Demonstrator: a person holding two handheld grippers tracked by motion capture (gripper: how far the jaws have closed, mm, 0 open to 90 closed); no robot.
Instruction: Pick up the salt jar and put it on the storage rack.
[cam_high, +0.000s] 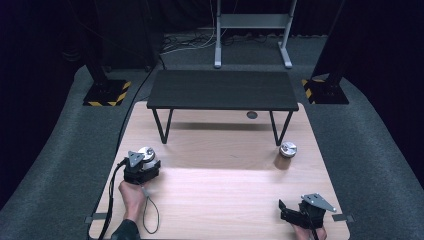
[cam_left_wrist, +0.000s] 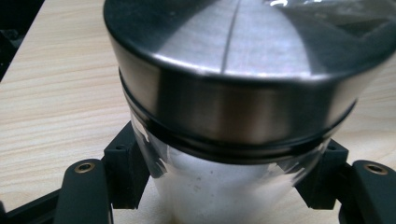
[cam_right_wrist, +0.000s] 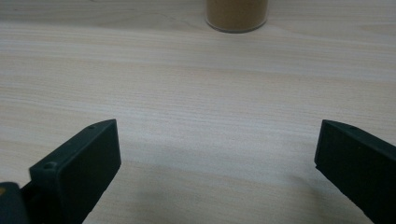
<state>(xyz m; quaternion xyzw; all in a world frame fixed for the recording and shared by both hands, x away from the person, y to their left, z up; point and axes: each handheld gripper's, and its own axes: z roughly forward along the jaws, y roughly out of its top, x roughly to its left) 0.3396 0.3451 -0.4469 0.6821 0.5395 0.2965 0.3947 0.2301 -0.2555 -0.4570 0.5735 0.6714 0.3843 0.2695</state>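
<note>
Two steel-lidded jars stand on the table (cam_high: 220, 190). The left gripper (cam_high: 142, 167), at nine o'clock, has its jaws clamped on the clear jar (cam_left_wrist: 233, 121). The brown jar (cam_high: 286, 155) at three o'clock is untouched; the right gripper (cam_high: 300, 212), at five o'clock, holds its jaws wide apart, empty.

Wide-spread hand-held gripper (cam_right_wrist: 217, 163) jaws over wooden table (cam_right_wrist: 196, 88) (brown jar (cam_right_wrist: 237, 14) beyond)

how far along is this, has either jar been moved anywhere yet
Nothing looks finished. In hand: the left gripper has its jaws around the steel-lidded jar. Left to do: the second jar stands untouched on the table, and the right gripper is open, holding nothing. The shelf holds no jar.
</note>
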